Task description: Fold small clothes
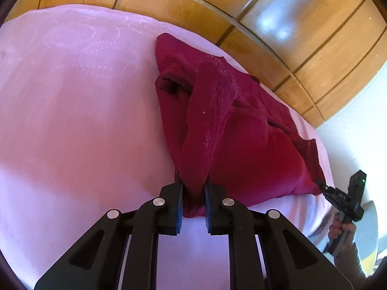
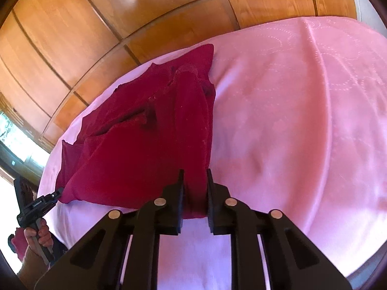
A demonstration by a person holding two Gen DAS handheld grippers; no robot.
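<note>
A dark red garment (image 1: 232,130) lies crumpled on a pink bed sheet (image 1: 79,111) stitched with dotted circles, its far edge close to the wooden panelled wall (image 1: 193,7) behind the bed. No container shows in either view.

The left gripper (image 1: 193,188) clamps a bunched corner of the garment between its black fingers (image 1: 177,193), and the cloth rises from the sheet into the jaws as a taut ridge. In the right wrist view it shows at the lower left edge, gripped by a bare hand (image 2: 36,234).

The right gripper (image 2: 195,183) pinches another corner the same way, cloth filling the gap between its jaws. From the left wrist view it sits at the lower right, held by a hand (image 1: 342,229) in a knit sleeve, its tip on the garment's near corner.
</note>
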